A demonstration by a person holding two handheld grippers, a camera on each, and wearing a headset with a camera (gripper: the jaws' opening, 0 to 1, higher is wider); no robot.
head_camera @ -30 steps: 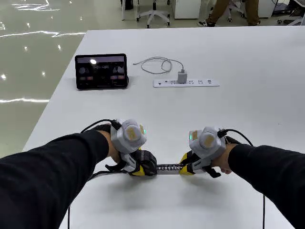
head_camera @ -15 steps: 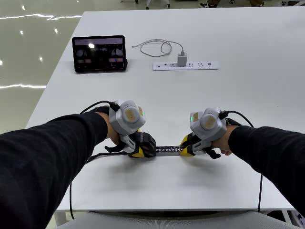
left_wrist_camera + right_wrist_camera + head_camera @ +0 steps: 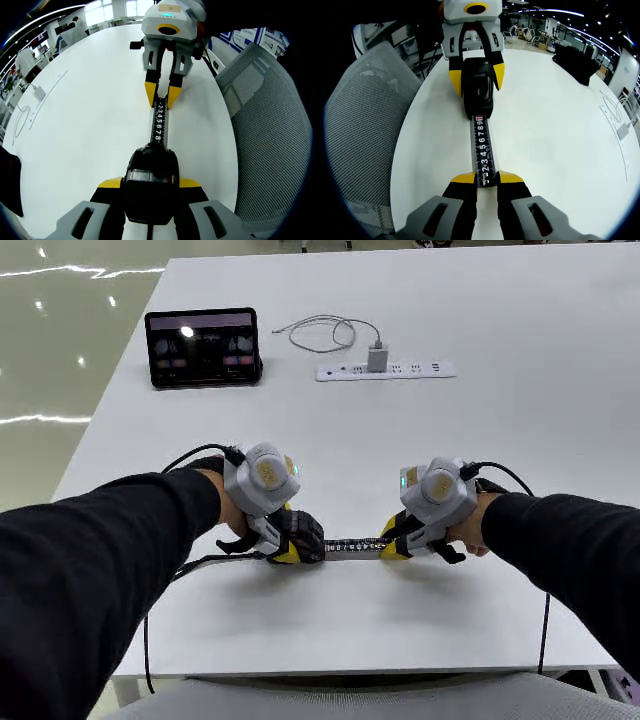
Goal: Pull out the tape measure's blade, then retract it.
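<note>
Nothing has been shifted since earlier. The black tape measure is clamped by the left gripper, its short blade pinched at 3 o'clock by the right gripper.

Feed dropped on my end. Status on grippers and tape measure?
Left gripper shut on tape measure. Right gripper shut on blade end, blade partly out. Tablet and power strip far off, not in the way.

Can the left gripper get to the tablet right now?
Probably not yet: the left gripper is shut on the tape measure, its blade pinched by the right gripper. The table between it and the tablet looks free.
</note>
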